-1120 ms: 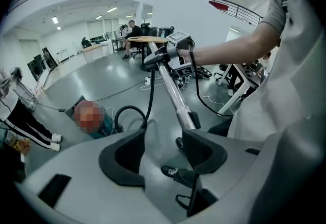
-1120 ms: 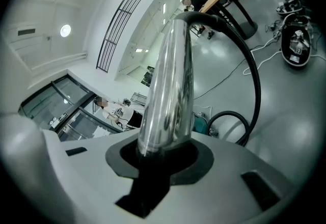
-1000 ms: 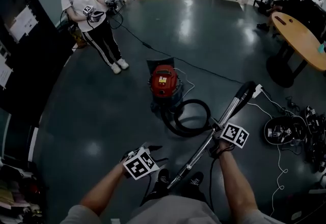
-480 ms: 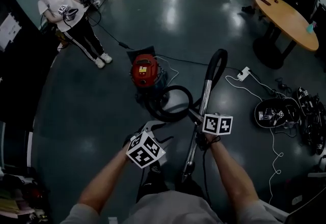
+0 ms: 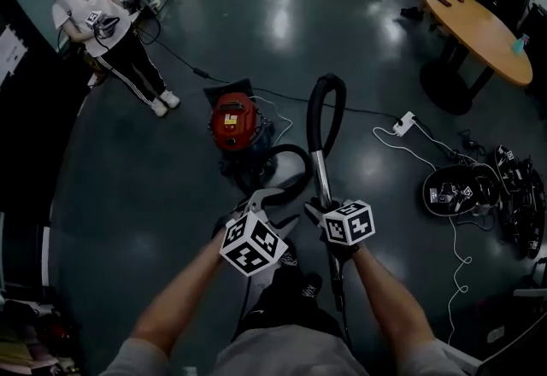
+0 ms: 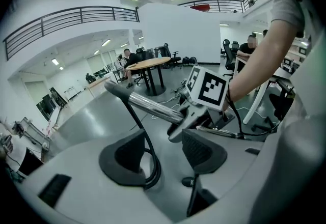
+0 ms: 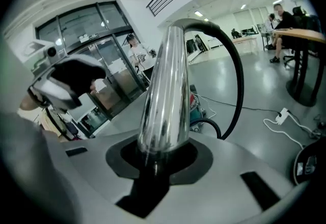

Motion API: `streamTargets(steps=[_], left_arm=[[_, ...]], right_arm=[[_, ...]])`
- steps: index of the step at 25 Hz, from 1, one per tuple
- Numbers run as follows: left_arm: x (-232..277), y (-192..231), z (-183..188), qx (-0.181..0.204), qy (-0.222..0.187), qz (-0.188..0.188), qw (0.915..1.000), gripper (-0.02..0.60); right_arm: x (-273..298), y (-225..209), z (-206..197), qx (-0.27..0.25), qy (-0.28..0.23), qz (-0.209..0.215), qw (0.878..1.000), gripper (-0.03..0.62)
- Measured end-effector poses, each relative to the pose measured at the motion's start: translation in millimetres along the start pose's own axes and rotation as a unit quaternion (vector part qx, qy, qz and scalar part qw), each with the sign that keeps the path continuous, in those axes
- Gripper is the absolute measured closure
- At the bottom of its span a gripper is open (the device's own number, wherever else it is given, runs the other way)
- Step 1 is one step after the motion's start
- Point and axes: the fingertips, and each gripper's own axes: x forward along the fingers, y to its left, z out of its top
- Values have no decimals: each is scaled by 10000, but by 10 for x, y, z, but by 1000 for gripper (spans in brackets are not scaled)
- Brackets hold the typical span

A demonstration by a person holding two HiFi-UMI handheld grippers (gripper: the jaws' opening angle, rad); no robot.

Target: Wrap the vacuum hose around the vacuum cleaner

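**Wand clamped in the right tongs, left tongs free beside it**

The vacuum hose [image 5: 313,105] is arching over ahead of and above your right tongs [image 5: 327,208], then dropping away to a black loop on the floor beyond both tongs. That loop is lying against the red vacuum cleaner [image 5: 234,120], which is sitting further out, ahead of your left tongs [image 5: 256,200]. The hose is not yet wound round the body.

Your right tongs are closing on the chrome wand [image 5: 322,178]. In the right gripper view the tube [image 7: 165,90] is rising straight out from between the pads, with the hose [image 7: 238,73] curving off its far end. Your left tongs [image 6: 165,151] are standing apart and gripping nothing, just beside the wand [image 6: 153,108] and level with the right pair.

The wand is likely stiff, smooth and apt to slip or spin in the pads, so you are better off gripping it squarely. The hose is probably light, pliant and springy, and it may uncoil once released. A sound place for the free tongs would be the black hose just past the bend.

Further out, a bystander [image 5: 94,24] is standing beyond the cleaner on the left tongs' side. A power strip [image 5: 402,122] is lying out past the right tongs.
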Motion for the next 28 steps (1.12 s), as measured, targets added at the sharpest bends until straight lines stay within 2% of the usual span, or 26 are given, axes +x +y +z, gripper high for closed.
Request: streamTargets(steps=[4,9,15,19,24,28], left_arm=[[209,354,162,87,-188,59,9998,345],[455,874,295,300,-310,149,9990,345],[790,1162,126,655,1,-424,9970,345],[986,1284,69,1066,40,-612,9924,345],[1190,1297,-71,1277,190,-1161,9848,345],[1378,1261,-226,1026,344,-1414,9840,345]], right_arm=[[94,-81,-70,-472,452,-55,9978,499],[262,-243,-89,-1103,968,-126,9891,500],[411,-488,-83,-1686,1661,-142,9715,503],[475,-636,-34,-2263,2096,-97,9512,503],[528,-832,-54,-2874,2710,-50,9186,503],[532,-1052,-67,-3439,3173,49,8838,504]])
